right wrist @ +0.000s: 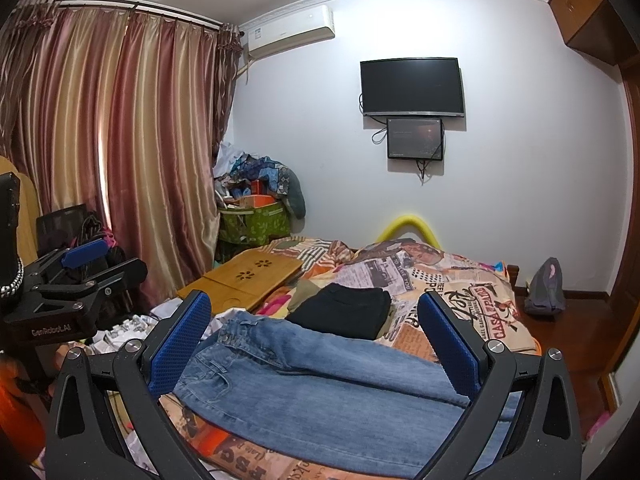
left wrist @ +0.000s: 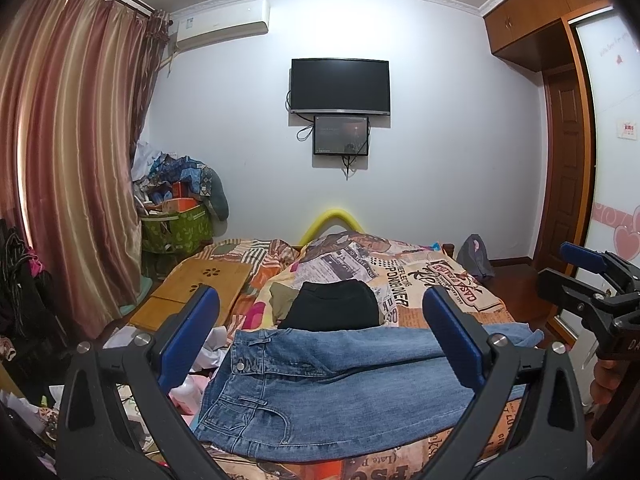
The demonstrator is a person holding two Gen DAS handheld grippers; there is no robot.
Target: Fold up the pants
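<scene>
Blue jeans (left wrist: 320, 392) lie flat across the near edge of the bed, waistband to the left, legs running right; they also show in the right wrist view (right wrist: 320, 392). My left gripper (left wrist: 320, 328) is open and empty, held above the jeans. My right gripper (right wrist: 316, 328) is open and empty, also above the jeans. The right gripper shows at the right edge of the left wrist view (left wrist: 592, 280). The left gripper shows at the left of the right wrist view (right wrist: 84, 268).
Folded black pants (left wrist: 332, 306) lie on an olive garment just behind the jeans. The bed has a printed cover (left wrist: 440, 280) and a wooden lap tray (left wrist: 196, 288) at its left. Clutter lies on the floor at left. A wardrobe (left wrist: 568, 184) stands at right.
</scene>
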